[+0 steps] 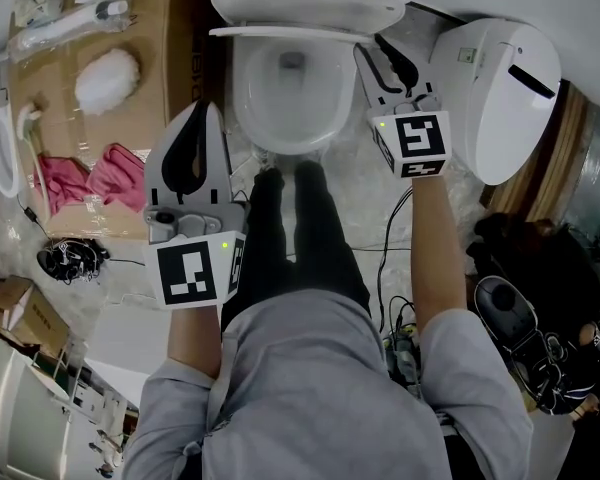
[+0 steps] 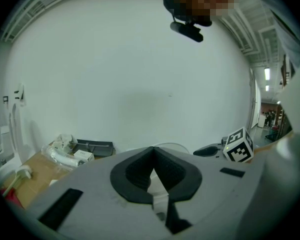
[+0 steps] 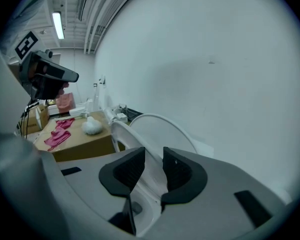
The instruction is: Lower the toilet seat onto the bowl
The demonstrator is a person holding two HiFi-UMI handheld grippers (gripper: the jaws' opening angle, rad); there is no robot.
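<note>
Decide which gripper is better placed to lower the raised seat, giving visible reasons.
Right. The right gripper is at the right edge of the upright seat, fingers apart with that edge showing between them. The left gripper hangs back beside the bowl, fingers together.

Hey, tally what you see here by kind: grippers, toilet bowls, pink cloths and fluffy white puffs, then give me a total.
Grey two-jaw grippers with marker cubes: 2, the left gripper and the right gripper
White ceramic toilet bowl: 1
Crumpled pink cloths on the brown cardboard: 2
Fluffy white puff: 1
Total: 6
</note>
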